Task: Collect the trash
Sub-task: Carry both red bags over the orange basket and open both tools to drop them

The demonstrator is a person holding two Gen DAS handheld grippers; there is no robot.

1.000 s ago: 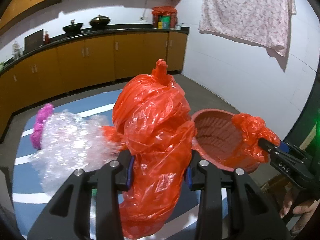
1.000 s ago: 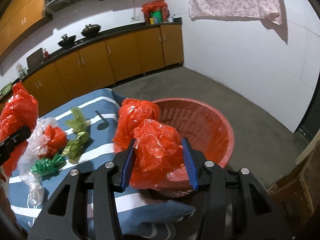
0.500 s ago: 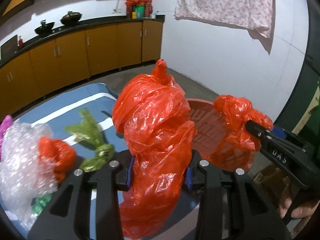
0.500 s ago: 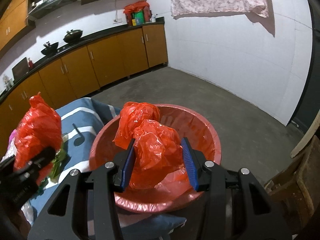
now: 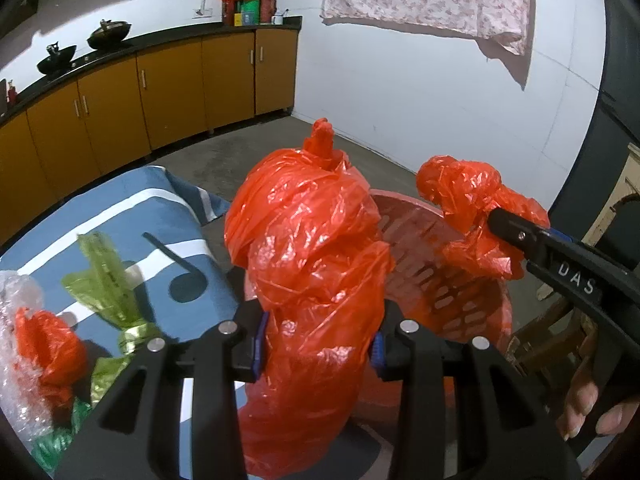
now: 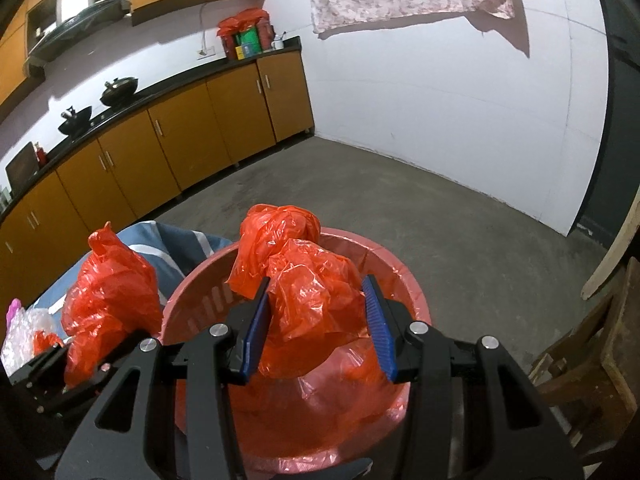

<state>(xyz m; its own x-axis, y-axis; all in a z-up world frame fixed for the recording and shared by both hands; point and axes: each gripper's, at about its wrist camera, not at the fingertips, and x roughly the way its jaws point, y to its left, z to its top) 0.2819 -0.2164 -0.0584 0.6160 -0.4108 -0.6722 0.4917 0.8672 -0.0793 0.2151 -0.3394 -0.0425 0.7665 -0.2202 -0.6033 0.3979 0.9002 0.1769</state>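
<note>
My left gripper point(image 5: 318, 350) is shut on a tall knotted red plastic bag point(image 5: 308, 264), held up just left of the red slotted basket point(image 5: 448, 296). My right gripper point(image 6: 318, 330) is shut on a smaller crumpled red bag point(image 6: 308, 280), which hangs over the inside of the red basket point(image 6: 404, 276). In the left wrist view the right gripper point(image 5: 496, 220) and its red bag point(image 5: 468, 208) show above the basket's far side. In the right wrist view the left gripper's bag point(image 6: 108, 288) sits at the left of the basket rim.
A blue striped cloth point(image 5: 132, 216) carries green wrappers point(image 5: 106, 276), a small red bag point(image 5: 48, 344) and bubble wrap point(image 5: 16, 380). Orange kitchen cabinets point(image 6: 180, 136) line the back wall. A wooden chair point(image 6: 592, 352) stands to the right. Bare concrete floor point(image 6: 440, 216) lies beyond the basket.
Both grippers carried their red bags toward the basket. The right one's bag now hangs over the basket's inside; the left one's bag has come up beside the rim.
</note>
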